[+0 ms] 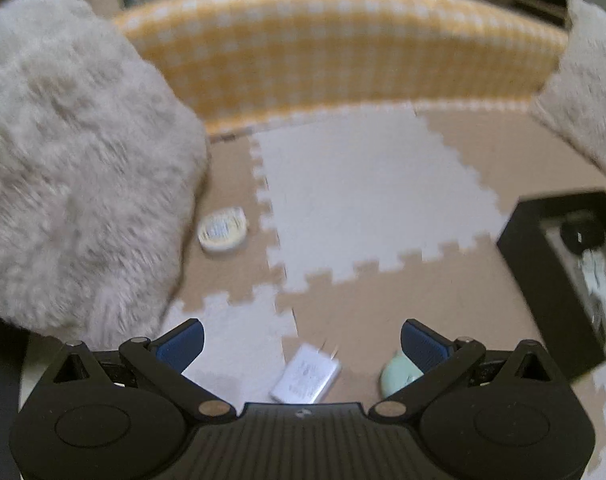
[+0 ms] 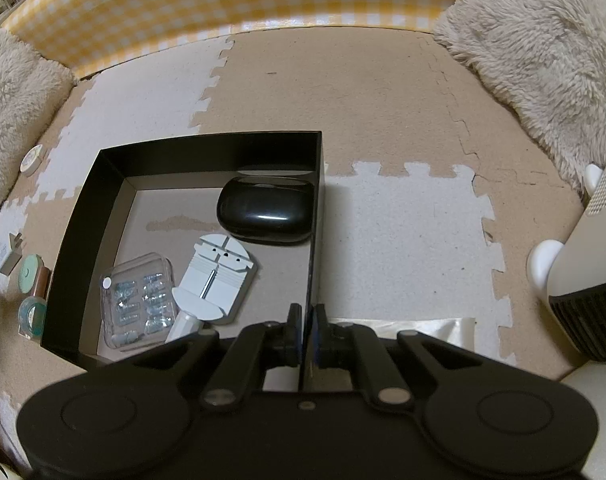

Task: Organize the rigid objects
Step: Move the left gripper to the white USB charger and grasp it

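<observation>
Now your left claw (image 1: 302,344) is spread just above the charger (image 1: 306,376), probably light, stiff, slick; take its flat sides. Your right claw (image 2: 306,334) pinches the box (image 2: 314,216) wall.

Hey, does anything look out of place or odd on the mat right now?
Yes. A charger, tape rolls and a round tin lie loose on the mat, outside the box.
</observation>
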{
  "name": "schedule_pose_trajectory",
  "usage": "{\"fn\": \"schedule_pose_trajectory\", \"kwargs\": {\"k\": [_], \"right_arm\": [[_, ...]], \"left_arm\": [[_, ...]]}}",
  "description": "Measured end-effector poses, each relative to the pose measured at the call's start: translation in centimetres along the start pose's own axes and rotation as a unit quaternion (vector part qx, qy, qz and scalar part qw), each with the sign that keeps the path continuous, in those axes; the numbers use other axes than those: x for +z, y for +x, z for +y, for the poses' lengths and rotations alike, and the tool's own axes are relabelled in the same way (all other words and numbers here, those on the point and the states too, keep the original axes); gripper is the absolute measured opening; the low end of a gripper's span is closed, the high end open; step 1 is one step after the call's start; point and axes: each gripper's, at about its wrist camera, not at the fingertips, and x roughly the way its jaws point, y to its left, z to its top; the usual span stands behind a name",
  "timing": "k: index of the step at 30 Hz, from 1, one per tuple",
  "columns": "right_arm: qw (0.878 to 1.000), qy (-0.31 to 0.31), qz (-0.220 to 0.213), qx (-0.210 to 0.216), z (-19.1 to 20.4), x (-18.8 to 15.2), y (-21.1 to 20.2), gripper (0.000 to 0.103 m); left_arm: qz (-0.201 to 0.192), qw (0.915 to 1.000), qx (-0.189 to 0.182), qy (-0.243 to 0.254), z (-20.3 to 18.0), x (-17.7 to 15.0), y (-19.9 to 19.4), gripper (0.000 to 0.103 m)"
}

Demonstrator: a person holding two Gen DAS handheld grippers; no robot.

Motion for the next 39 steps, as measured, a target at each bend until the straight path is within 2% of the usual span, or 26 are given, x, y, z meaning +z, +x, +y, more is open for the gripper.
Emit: {"fn": "schedule_pose_trajectory", "kwargs": {"k": [4, 6, 8, 13, 17, 20, 23, 26, 32, 39], "right_arm": [[1.0, -0.001, 0.0, 0.0, 0.0, 0.0, 0.0, 0.005], [1.0, -0.001, 0.0, 0.0, 0.0, 0.0, 0.0, 0.005], [1.0, -0.001, 0.0, 0.0, 0.0, 0.0, 0.0, 0.005], [1.0, -0.001, 0.0, -0.001, 0.0, 0.0, 0.0, 0.005], [1.0, -0.002, 0.0, -0.002, 0.1, 0.0, 0.0, 0.005], [1.0, -0.004, 0.001, -0.003, 0.1, 0.0, 0.0, 0.005], [1.0, -0.003, 0.001, -0.003, 0.1, -0.1, 0.0, 0.005], [1.0, -0.004, 0.001, -0.003, 0.2, -0.1, 0.0, 0.005], [1.0, -0.007, 0.002, -0.006, 0.3, 0.0, 0.1, 0.005], [1.0, -0.008, 0.002, -0.007, 0.3, 0.0, 0.1, 0.005]], "left_arm": [[0.037, 0.9989, -0.02, 0.022, 0.6, -0.7, 1.4, 0.103], [0.047, 0.9981, -0.018, 0.035, 0.5, -0.9, 1.9, 0.097], [0.057, 0.9973, -0.022, 0.041, 0.5, -0.9, 2.4, 0.084], [0.079, 0.9938, -0.055, 0.057, 0.2, -1.3, 3.8, 0.073], [0.093, 0.9922, -0.06, 0.057, 0.0, -1.5, 4.6, 0.062], [0.106, 0.9911, -0.058, 0.056, 0.0, -1.4, 4.8, 0.047], [0.122, 0.9887, -0.07, 0.053, -0.2, -1.4, 4.6, 0.039], [0.117, 0.9899, -0.069, 0.039, -0.2, -1.4, 4.4, 0.039], [0.109, 0.9924, -0.049, -0.03, 0.3, -1.2, 5.4, 0.039], [0.112, 0.9926, -0.027, -0.037, -0.4, -1.1, 6.5, 0.039]]}}
